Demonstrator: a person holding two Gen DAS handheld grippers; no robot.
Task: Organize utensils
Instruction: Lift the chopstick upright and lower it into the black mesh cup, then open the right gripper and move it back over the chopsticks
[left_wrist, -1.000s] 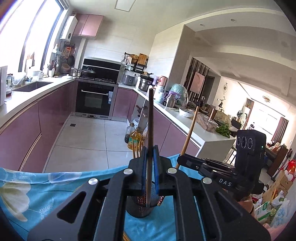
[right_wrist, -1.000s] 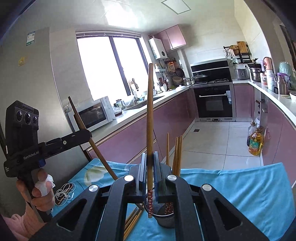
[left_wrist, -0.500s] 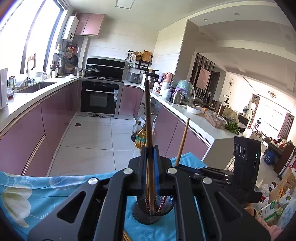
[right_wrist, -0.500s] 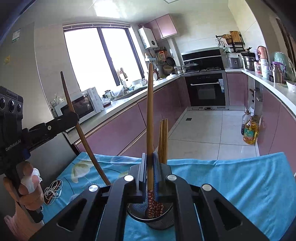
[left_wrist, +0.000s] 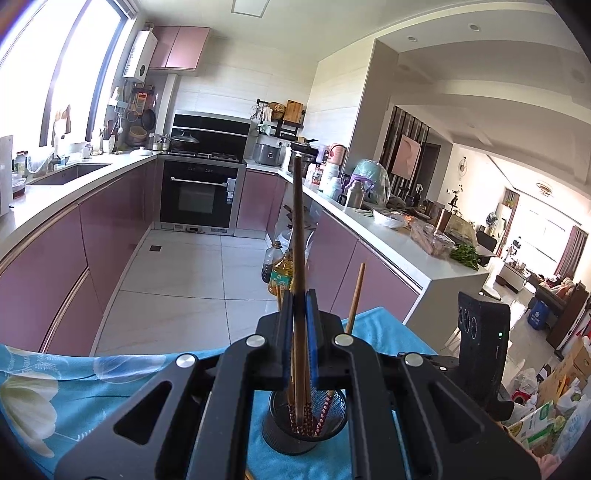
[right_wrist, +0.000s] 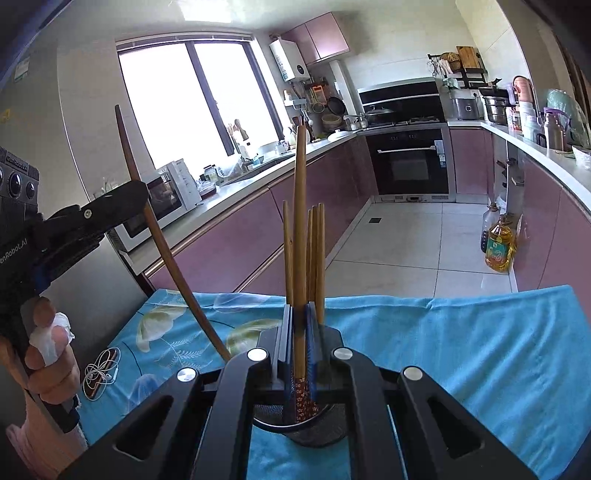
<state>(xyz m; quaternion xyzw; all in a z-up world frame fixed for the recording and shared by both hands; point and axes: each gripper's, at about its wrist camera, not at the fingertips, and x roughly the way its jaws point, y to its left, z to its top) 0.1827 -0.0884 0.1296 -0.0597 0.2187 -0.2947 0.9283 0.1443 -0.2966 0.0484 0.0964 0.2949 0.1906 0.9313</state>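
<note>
A black mesh holder (left_wrist: 303, 428) stands on the blue floral cloth (left_wrist: 74, 391) with several wooden chopsticks (right_wrist: 317, 251) upright in it. My left gripper (left_wrist: 299, 297) is shut on a dark brown chopstick (left_wrist: 298, 229), held upright with its lower end down inside the holder. My right gripper (right_wrist: 300, 312) is shut on a lighter chopstick (right_wrist: 300, 221) whose red patterned end (right_wrist: 301, 398) dips into the holder (right_wrist: 317, 432). In the right wrist view the left gripper (right_wrist: 142, 195) comes in from the left, with its dark chopstick (right_wrist: 166, 254) slanting towards the holder.
A coiled white earphone cable (right_wrist: 101, 371) lies on the cloth (right_wrist: 461, 332) at the left. A hand (right_wrist: 48, 354) with a tissue holds the left tool. Oil bottles (right_wrist: 498, 245) stand on the floor beyond the table. Purple cabinets line both sides.
Both grippers have sunk towards the holder. The two held chopsticks now reach down into it, and the right one's top stands lower in the left wrist view.
</note>
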